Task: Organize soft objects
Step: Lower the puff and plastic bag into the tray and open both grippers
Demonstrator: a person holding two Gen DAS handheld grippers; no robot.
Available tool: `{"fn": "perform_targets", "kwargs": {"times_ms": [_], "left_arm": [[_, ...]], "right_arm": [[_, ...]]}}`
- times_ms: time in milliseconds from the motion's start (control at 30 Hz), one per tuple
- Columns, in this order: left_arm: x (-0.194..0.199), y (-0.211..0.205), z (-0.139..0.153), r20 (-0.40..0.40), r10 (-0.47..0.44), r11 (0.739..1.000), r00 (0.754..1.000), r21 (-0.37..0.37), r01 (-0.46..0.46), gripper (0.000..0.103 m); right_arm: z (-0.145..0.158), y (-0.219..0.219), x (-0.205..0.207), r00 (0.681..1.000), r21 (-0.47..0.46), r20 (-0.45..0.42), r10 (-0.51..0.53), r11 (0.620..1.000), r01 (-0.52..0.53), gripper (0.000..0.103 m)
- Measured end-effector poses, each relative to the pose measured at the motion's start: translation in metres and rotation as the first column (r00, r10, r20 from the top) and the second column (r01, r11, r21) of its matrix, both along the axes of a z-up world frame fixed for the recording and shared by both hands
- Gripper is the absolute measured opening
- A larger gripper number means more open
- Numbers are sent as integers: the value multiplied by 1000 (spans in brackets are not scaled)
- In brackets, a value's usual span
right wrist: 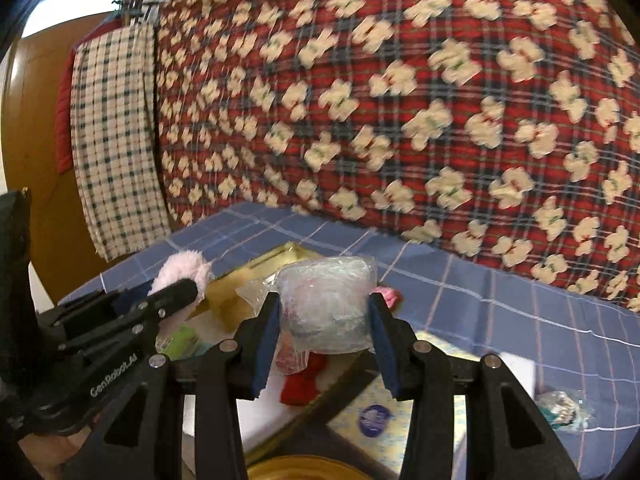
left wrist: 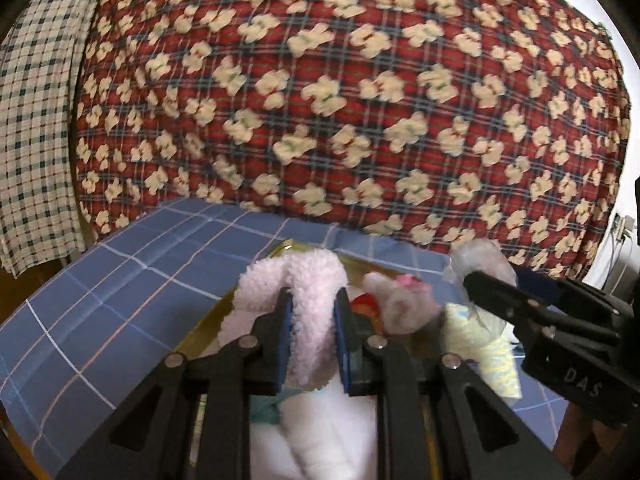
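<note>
Filling the far side of both my views is a red plaid blanket [left wrist: 360,92] printed with cream bears, hanging like a backdrop. To its left hangs a cream checked cloth [left wrist: 36,128], and in the right wrist view I see a wooden door [right wrist: 36,128] beyond that. Below them lies the surface, covered in a blue checked cloth [left wrist: 120,280]. A gold-rimmed tray [left wrist: 200,328] sits near me on it, crowded with soft things, including a red plush piece [right wrist: 304,384].

My left claw [left wrist: 311,312] is clamped on a fluffy pink-white plush [left wrist: 308,280], whose looped, fleecy body bulges up between the blue pads, held above the tray. Just right of it my right claw [right wrist: 323,320] grips a clear plastic bag [right wrist: 328,304], crinkled and puffy, with something pale inside that I cannot make out. It blocks my view of the tray's middle. A small wrapped packet [right wrist: 564,404] lies on the cloth at the near right.
</note>
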State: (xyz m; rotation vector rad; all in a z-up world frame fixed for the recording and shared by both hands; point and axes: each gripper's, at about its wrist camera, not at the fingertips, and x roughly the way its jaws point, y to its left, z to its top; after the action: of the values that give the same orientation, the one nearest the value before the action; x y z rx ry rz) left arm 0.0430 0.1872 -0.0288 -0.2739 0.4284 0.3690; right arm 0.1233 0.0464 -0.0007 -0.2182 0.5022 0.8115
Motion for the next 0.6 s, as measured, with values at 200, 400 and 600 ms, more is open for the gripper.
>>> {"fn": "perform_targets", "kwargs": {"times_ms": [200,400,600], "left_arm": [[4,22,-14,-61,24,999,998,-26,-26,17],[7,31,-25,-112,38,999,993,-33,-42,17],[7,34,-29,-138,54,998,989,-28,-58,25]], "right_arm": [[-17,28,1,998,-105,-49,40,993,-45,47],[-28,49,-1,995,-196,-66,72,977,-84,47],[-31,54,1,989,-171,-109,97,979,-115,51]]}}
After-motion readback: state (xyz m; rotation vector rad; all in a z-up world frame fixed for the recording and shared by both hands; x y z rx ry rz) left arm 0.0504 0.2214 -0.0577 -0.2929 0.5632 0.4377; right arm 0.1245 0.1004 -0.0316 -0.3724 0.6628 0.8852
